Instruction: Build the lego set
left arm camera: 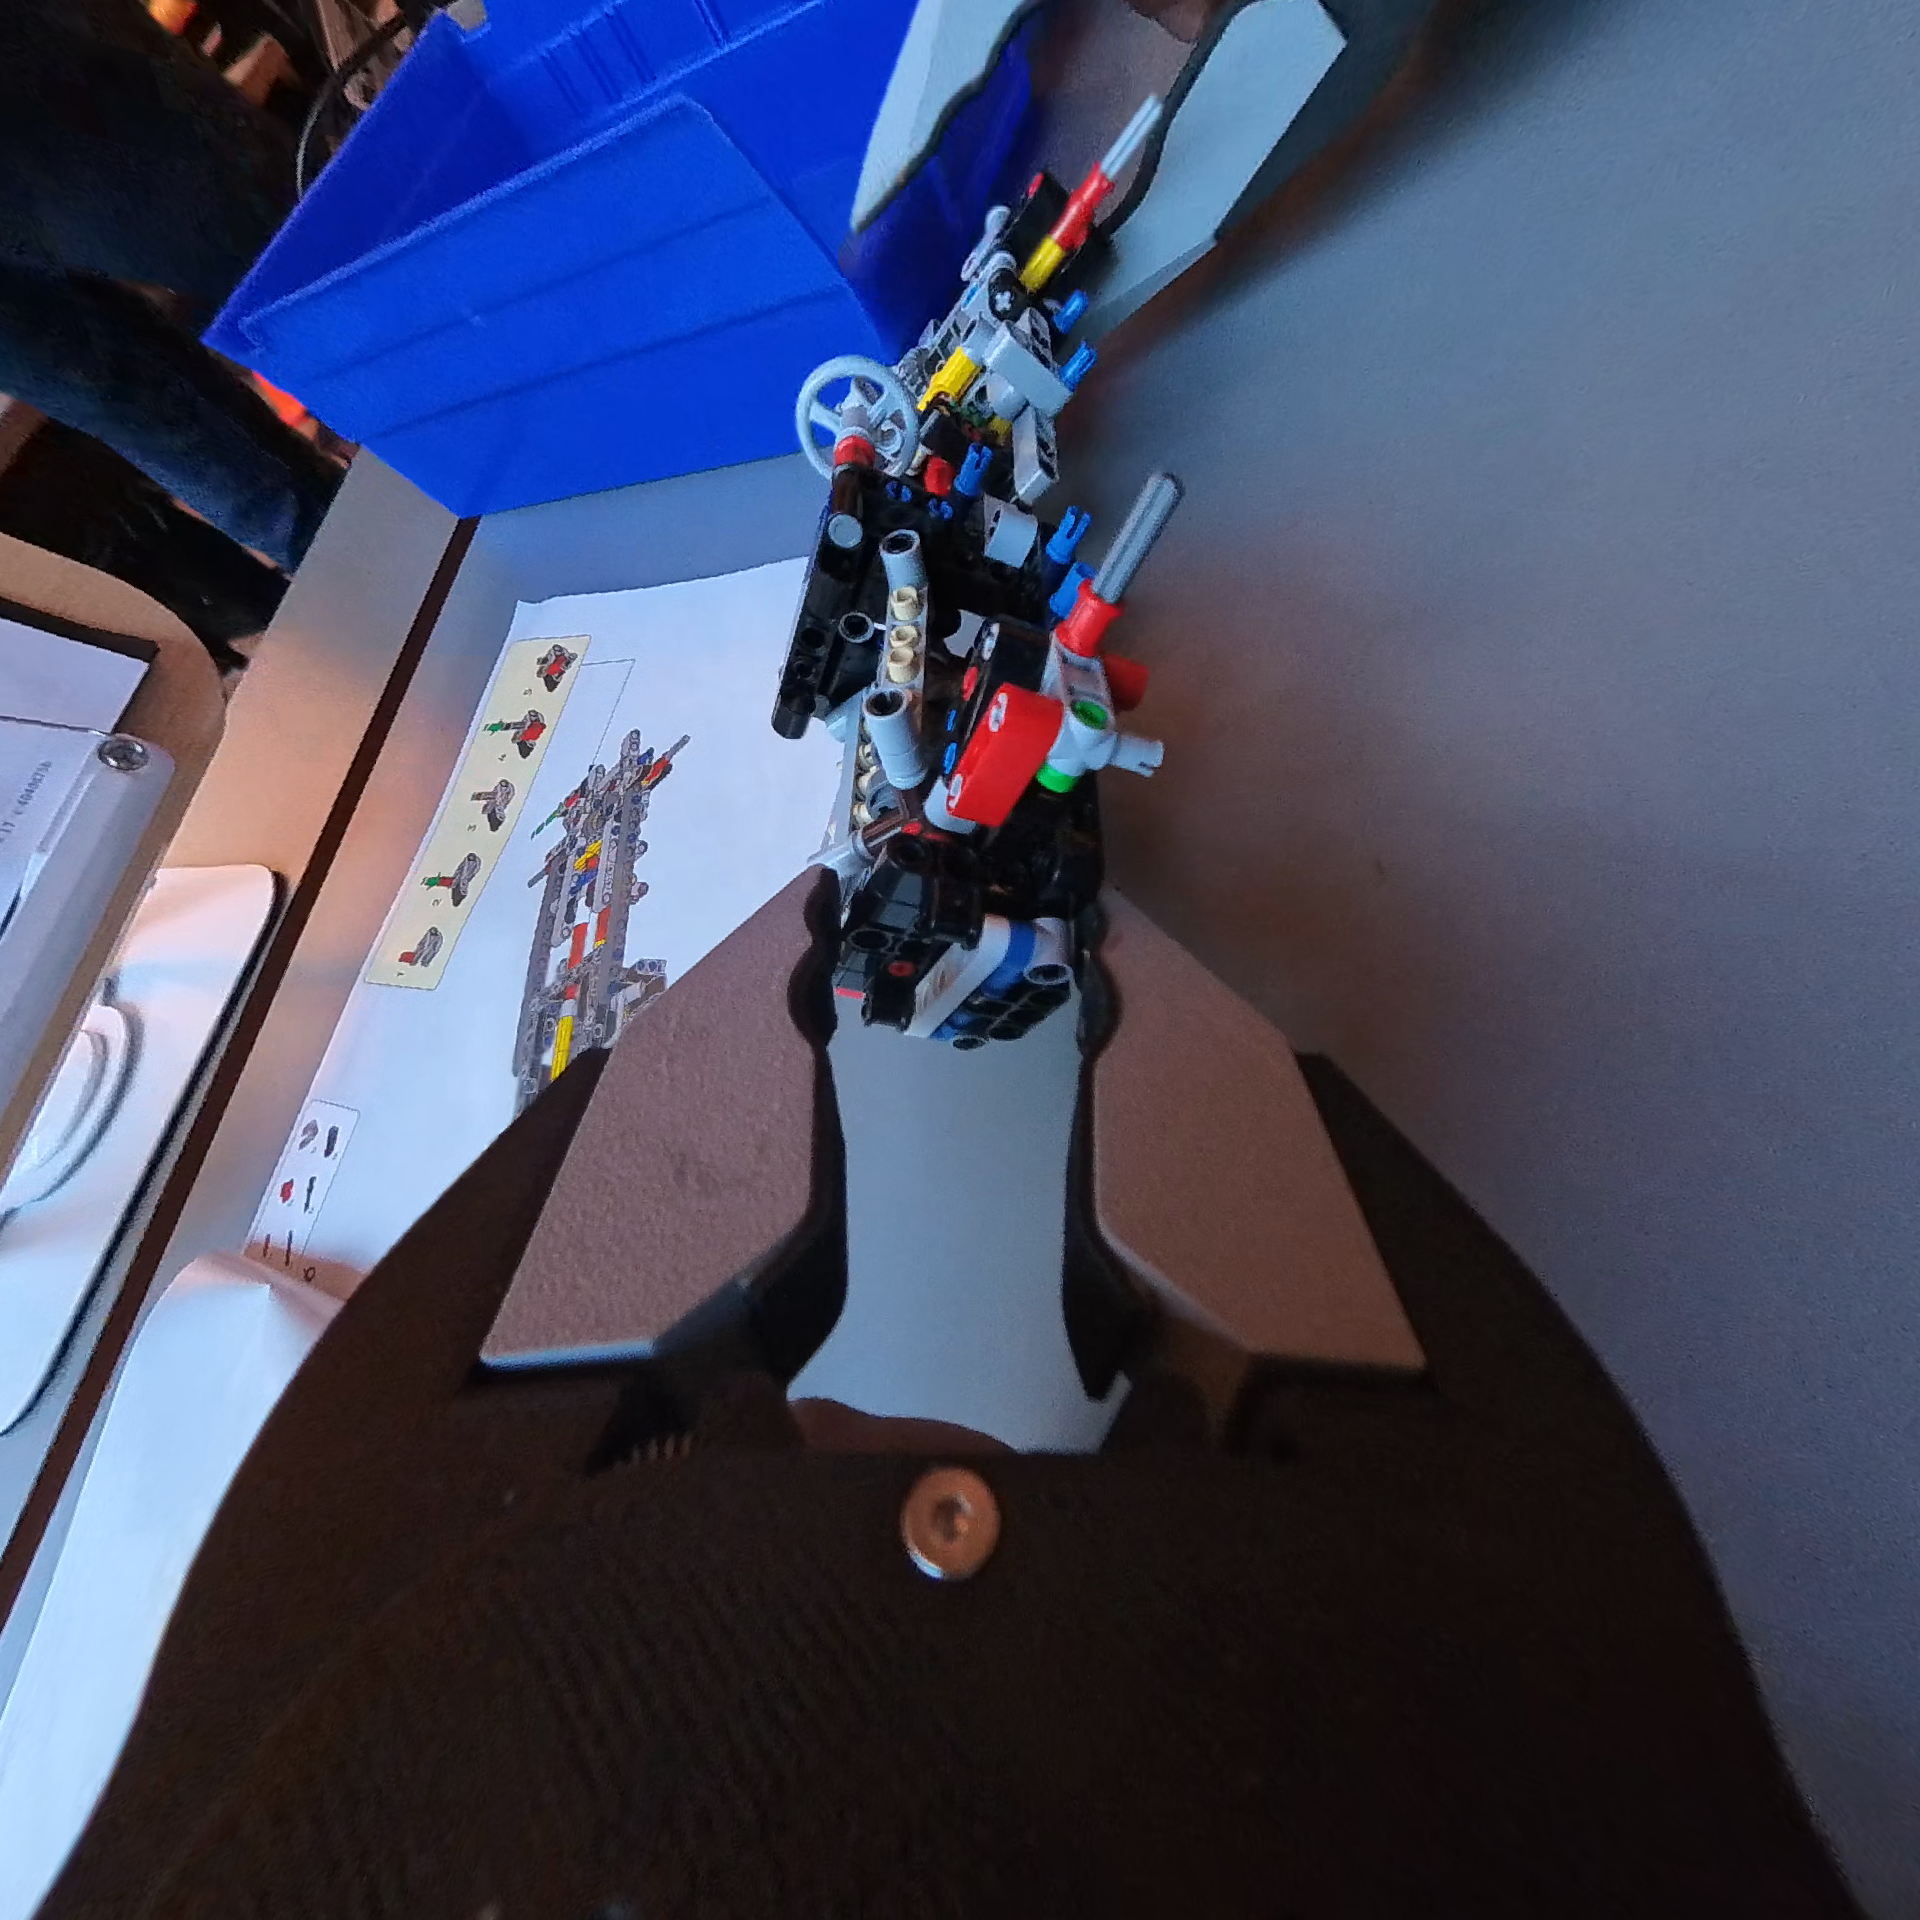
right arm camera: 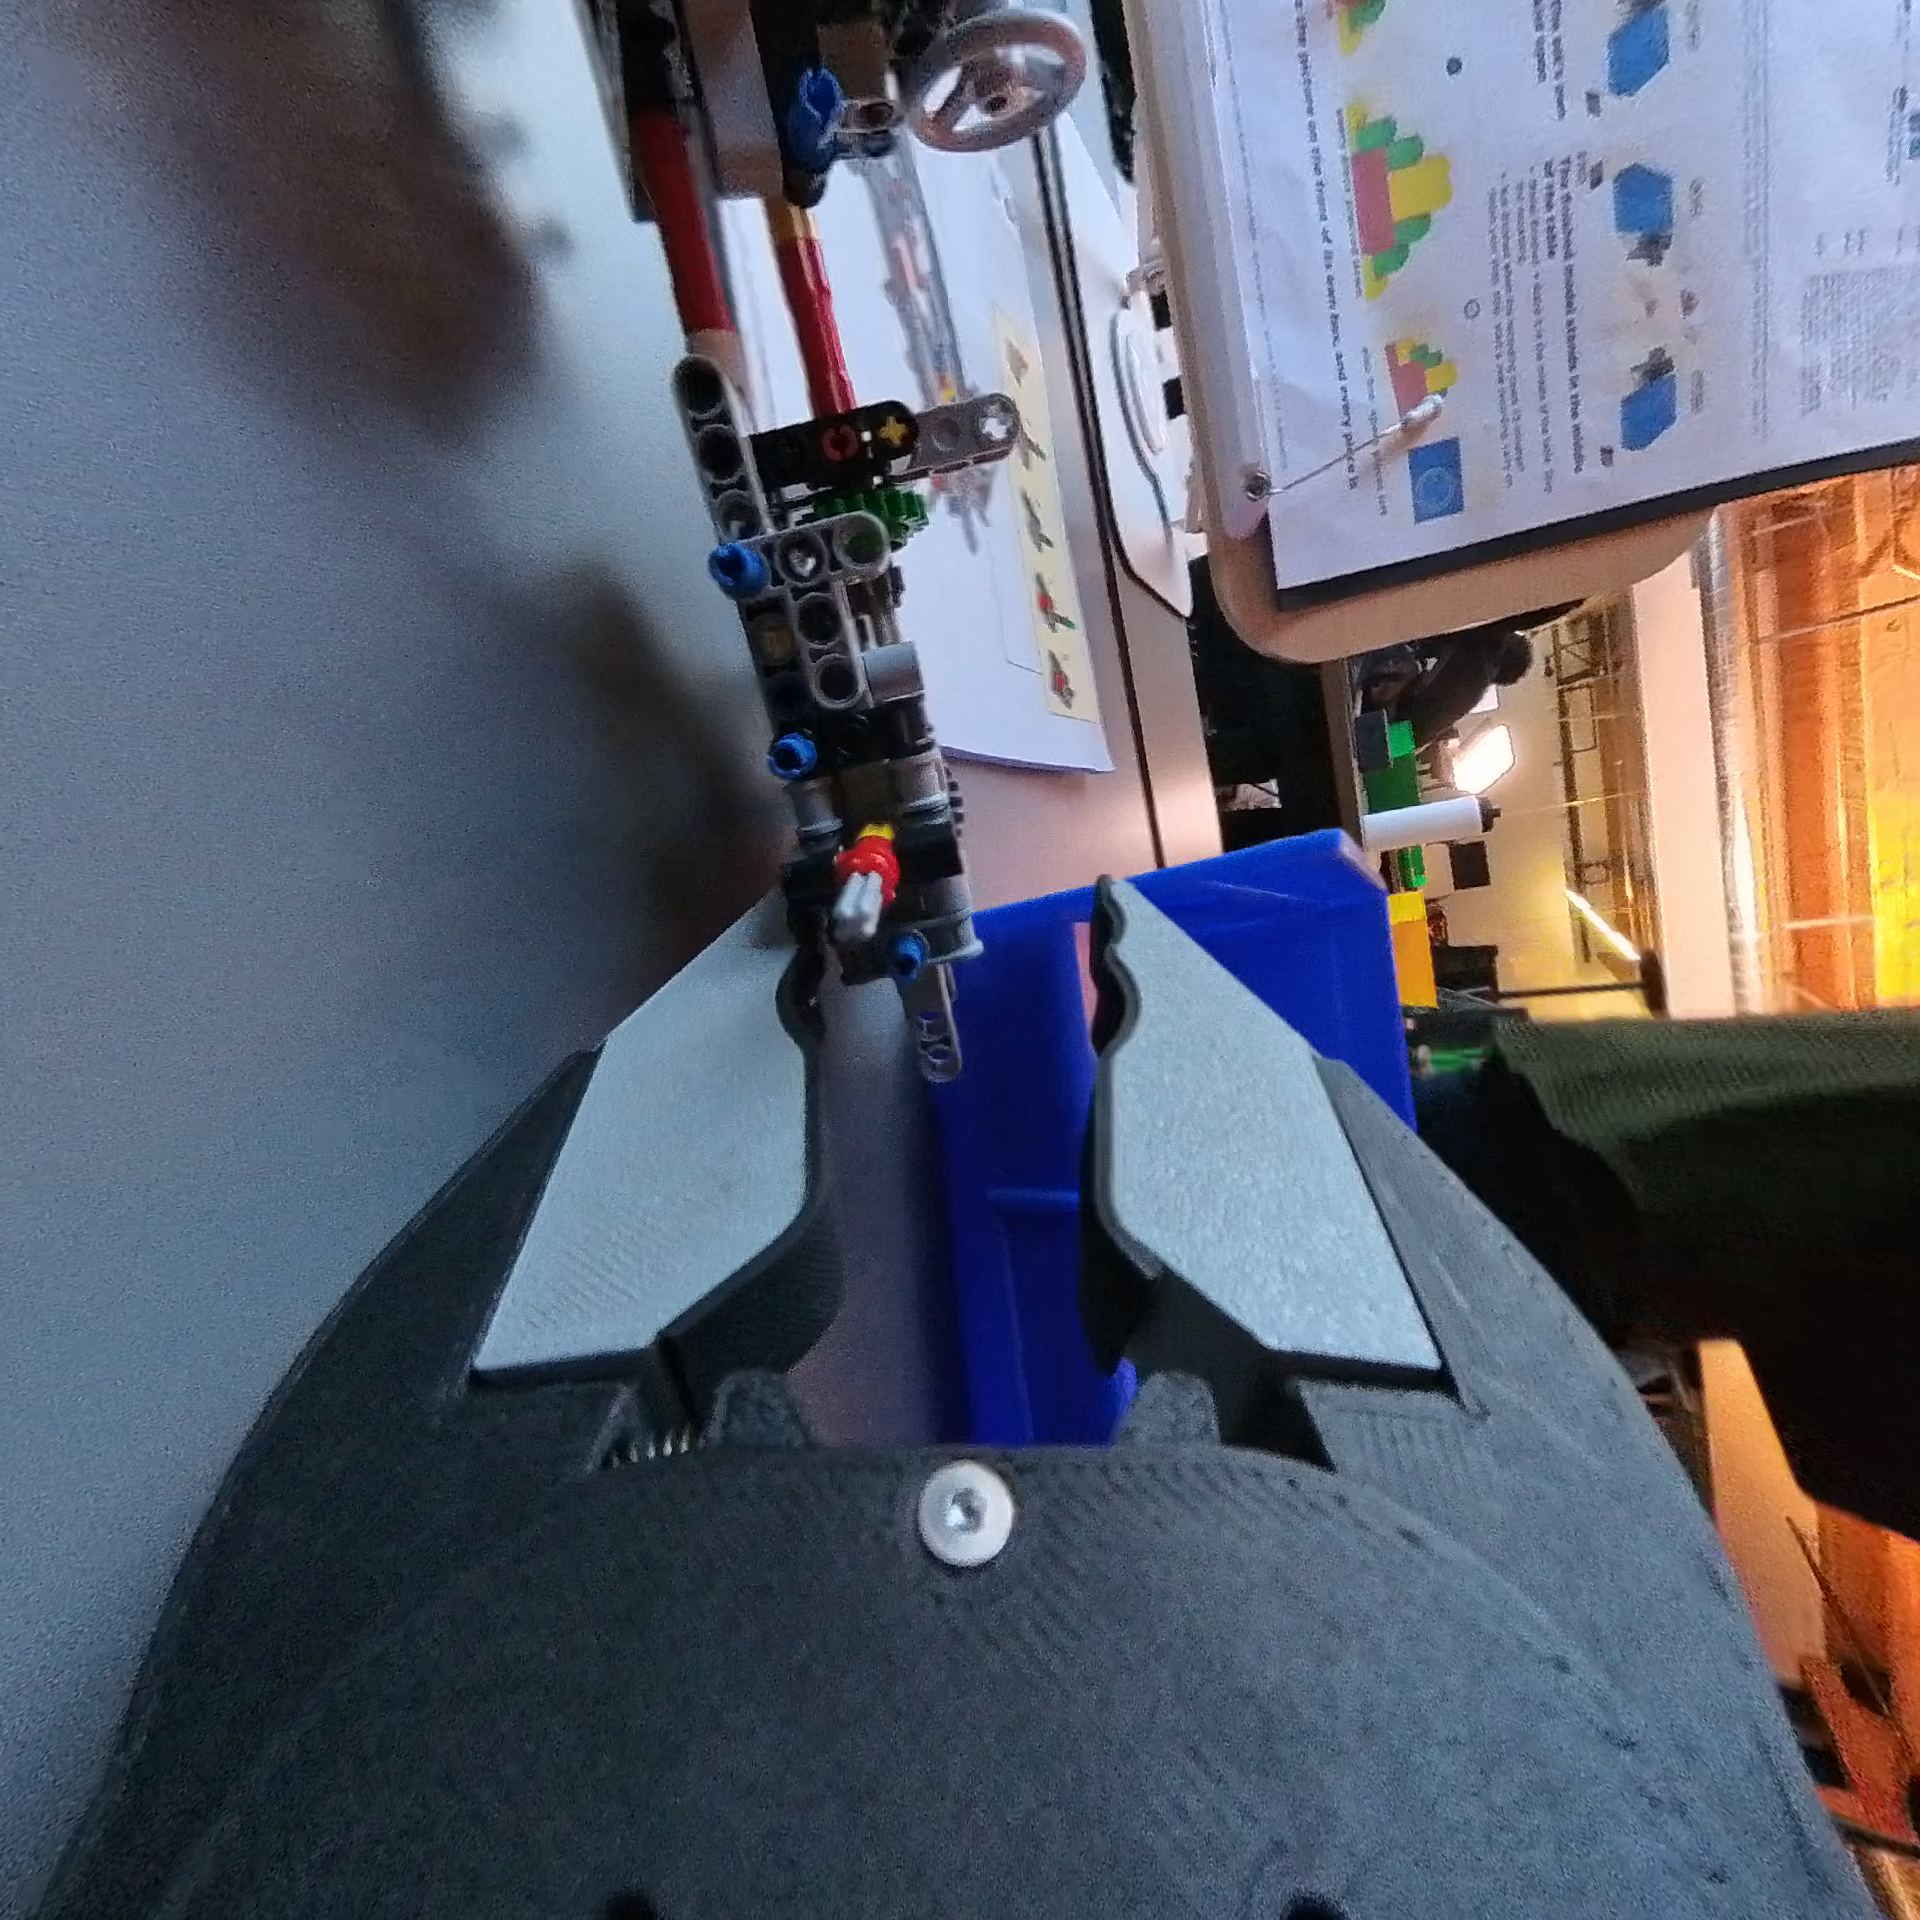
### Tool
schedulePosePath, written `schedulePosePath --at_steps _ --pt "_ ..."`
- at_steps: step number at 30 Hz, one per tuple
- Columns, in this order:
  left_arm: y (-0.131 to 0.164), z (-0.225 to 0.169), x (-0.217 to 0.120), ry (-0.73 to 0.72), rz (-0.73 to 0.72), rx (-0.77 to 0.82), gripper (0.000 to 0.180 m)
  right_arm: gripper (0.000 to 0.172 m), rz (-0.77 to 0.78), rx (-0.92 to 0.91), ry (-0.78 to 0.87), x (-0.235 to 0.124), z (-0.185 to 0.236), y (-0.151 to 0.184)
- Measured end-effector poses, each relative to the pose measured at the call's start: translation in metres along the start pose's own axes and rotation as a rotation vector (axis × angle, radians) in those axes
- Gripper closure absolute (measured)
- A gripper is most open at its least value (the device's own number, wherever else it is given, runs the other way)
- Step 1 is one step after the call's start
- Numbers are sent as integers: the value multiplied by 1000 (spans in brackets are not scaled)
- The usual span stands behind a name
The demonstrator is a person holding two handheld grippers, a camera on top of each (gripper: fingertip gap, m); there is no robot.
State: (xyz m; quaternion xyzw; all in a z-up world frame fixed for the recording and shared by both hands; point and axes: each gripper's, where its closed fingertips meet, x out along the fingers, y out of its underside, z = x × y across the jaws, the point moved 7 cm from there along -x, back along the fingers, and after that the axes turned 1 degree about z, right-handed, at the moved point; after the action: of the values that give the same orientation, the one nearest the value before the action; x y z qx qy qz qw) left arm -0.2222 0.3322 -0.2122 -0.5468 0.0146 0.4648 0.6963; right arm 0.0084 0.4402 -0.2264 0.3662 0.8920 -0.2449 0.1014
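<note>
While gripped: one brick model (left arm camera: 940, 665)

Long multicoloured brick-beam model (left arm camera: 940, 665), black near end clamped in left tongs (left arm camera: 951, 971), above grey table (left arm camera: 1558, 623)

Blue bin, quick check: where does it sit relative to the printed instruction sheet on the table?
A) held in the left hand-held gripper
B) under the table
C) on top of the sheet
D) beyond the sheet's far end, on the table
D: in the left wrist view the blue bin stands on the table past the far edge of the instruction sheet, not on it.
</note>
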Motion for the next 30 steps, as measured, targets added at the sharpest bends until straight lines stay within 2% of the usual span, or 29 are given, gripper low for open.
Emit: schedulePosePath --at_steps 2,4,8,13,21,27,30 --pt "2 -1 -1 -6 9 34 137 131 9 -27 -31 1 7 0" --pt "3 -2 -1 -14 25 62 137 149 31 -63 -75 4 15 0" --pt "3 -8 -8 -5 31 67 137 150 73 -123 -48 -2 20 -8" --pt "0 -20 -27 85 -29 -53 137 150 29 -69 -139 -25 25 -26" --pt "-3 -22 -49 324 -104 -506 135 150 -38 169 -505 -54 9 -52" --pt "4 -10 -48 504 -54 -941 134 149 -22 338 -835 -37 -17 -55" --pt "12 -6 -44 605 -52 -1129 134 150 36 494 -1113 -24 -26 -53"
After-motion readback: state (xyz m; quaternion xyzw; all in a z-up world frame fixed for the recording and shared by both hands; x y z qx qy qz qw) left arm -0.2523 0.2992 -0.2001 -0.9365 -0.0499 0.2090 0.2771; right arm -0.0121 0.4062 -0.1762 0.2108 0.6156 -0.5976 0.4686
